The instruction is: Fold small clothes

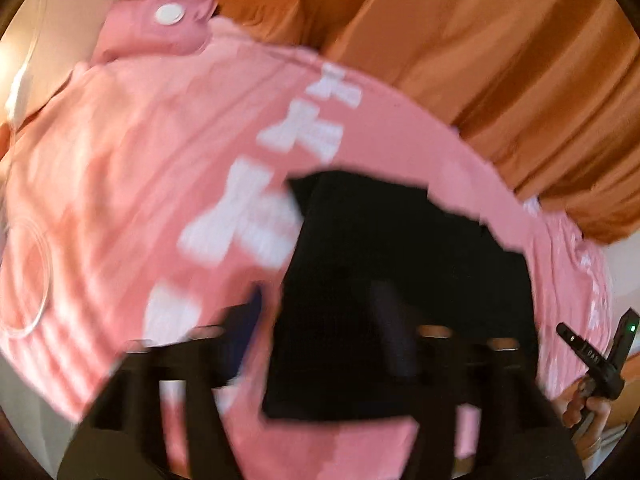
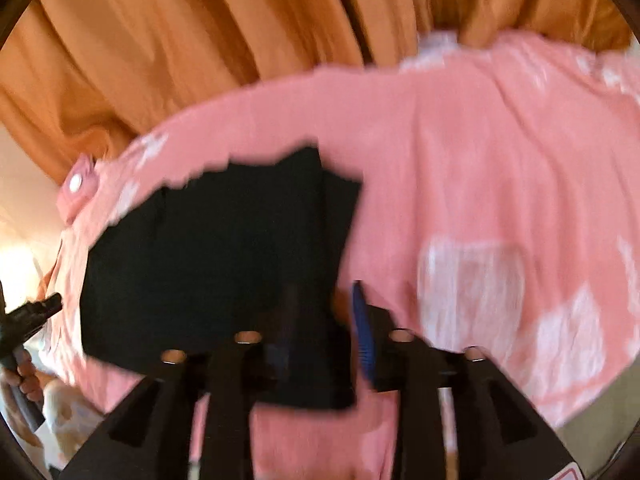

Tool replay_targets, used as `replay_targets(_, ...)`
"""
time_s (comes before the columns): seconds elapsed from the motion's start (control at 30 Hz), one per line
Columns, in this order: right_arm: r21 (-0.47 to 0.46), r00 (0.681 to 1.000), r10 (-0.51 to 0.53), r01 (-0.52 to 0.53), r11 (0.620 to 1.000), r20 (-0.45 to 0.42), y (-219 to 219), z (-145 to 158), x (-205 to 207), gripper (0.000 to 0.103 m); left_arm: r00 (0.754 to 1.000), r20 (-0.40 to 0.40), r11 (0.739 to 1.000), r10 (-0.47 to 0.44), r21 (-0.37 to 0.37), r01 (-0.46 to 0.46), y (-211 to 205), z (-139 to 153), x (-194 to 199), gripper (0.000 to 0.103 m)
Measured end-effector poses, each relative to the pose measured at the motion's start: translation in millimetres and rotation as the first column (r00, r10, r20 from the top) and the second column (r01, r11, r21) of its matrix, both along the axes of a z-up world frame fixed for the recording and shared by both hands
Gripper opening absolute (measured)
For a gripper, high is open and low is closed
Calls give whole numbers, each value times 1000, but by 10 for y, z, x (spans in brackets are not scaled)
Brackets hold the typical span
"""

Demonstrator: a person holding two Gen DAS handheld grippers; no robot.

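A black folded garment (image 1: 384,264) lies flat on a pink bedcover (image 1: 140,168) printed with white shapes. My left gripper (image 1: 320,336) hovers over the garment's left edge with its fingers wide apart. Its blue-padded left finger (image 1: 250,332) is over the pink cover and its right finger (image 1: 392,332) over the black cloth; nothing is pinched. In the right wrist view the same garment (image 2: 224,264) fills the middle. My right gripper (image 2: 326,328) straddles its right edge, with a visible gap between the dark left finger and the blue pad (image 2: 362,336). Both pictures are blurred.
Orange curtains (image 1: 500,60) hang behind the bed. A pink flap with a white button (image 1: 168,14) lies at the cover's far left corner. The other gripper and the hand holding it show at the picture edges (image 1: 600,356), (image 2: 28,316).
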State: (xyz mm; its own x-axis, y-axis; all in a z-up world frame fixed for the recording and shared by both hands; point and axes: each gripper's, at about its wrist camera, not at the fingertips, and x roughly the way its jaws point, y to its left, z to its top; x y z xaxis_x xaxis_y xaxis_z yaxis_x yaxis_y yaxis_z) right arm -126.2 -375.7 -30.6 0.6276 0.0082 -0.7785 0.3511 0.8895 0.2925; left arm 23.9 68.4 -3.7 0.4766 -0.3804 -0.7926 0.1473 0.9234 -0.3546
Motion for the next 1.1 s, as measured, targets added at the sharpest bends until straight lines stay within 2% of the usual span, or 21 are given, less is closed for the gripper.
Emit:
replay_targets(0.1,48,1000,-16,17,999,-15,-172,-144,411,43,999,-38,998,-3,-67,0,-221,-183,487,68)
replay_targets(0.17,50,999,-42,44,998,-29,-237,-304,649,44,996,-78,998,53,-41,-56,-298,-388,734,62)
replay_targets(0.2,33,998,-39,40,999,-44,-239,-382,769,44,993,-96,996,64,-48,-69,-327,-481,808,48)
replay_targets(0.23,23,997,-28,30,999,-66,-199,-468,897,42,991,-116,996,66,-53,-72,-357,-577,868,27)
replay_targets(0.3,26,996,-3,5,1000,-87,-166,-574,987,7,989,-121,995,86,-34,-91,-383,-656,918,12)
replay_targets(0.33,23,997,18,-16,1000,-69,-146,-515,993,3,991,-99,995,86,-47,-91,-362,-596,899,10)
replay_targets(0.43,47,995,8,-13,999,96,-214,-121,783,3,996,-30,994,81,-70,-83,-275,-387,837,8)
replay_targets(0.5,55,987,-38,29,998,158,-379,-8,665,2,994,-9,992,111,-59,-111,-203,-345,864,5)
replay_targets(0.53,56,991,-54,47,997,122,-462,-109,701,2,993,-13,992,121,-39,-122,-201,-410,921,5)
replay_targets(0.6,100,997,-74,77,992,-32,-626,-593,837,2,989,-86,992,117,-39,-120,-226,-654,1036,5)
replay_targets(0.63,111,996,-57,64,992,-64,-630,-729,864,1,988,-97,991,121,-52,-127,-226,-751,1054,5)
replay_targets(0.67,76,998,-51,53,996,-24,-604,-702,834,1,992,-54,993,114,-31,-116,-255,-704,1025,5)
replay_targets(0.7,63,998,-47,50,997,-36,-584,-663,838,2,993,-50,994,106,-14,-107,-279,-673,1010,5)
replay_targets(0.77,105,998,-65,64,992,11,-555,-474,742,3,995,-57,996,87,-23,-88,-262,-553,931,8)
replay_targets(0.83,71,995,-77,73,995,57,-466,-247,535,8,995,-40,996,87,-20,-88,-194,-430,799,12)
replay_targets(0.87,55,994,-79,75,996,70,-407,-165,389,17,996,-18,996,85,-16,-86,-117,-335,653,17)
replay_targets(0.9,49,995,-70,66,997,67,-347,-135,249,20,997,-11,997,80,-11,-81,-57,-292,526,35)
replay_targets(0.93,50,997,-54,51,997,63,-252,-132,96,29,996,-18,996,83,-10,-83,34,-273,330,54)
replay_targets(0.97,52,998,-47,45,998,51,-187,-164,-33,40,996,-29,996,85,-13,-85,90,-302,213,61)
replay_targets(1.0,66,998,-54,53,996,24,-100,-255,-230,45,995,-50,996,82,-26,-83,145,-368,73,64)
replay_targets(1.1,165,997,-50,59,985,-57,88,-594,-490,48,984,-157,994,81,-64,-92,192,-713,-287,65)
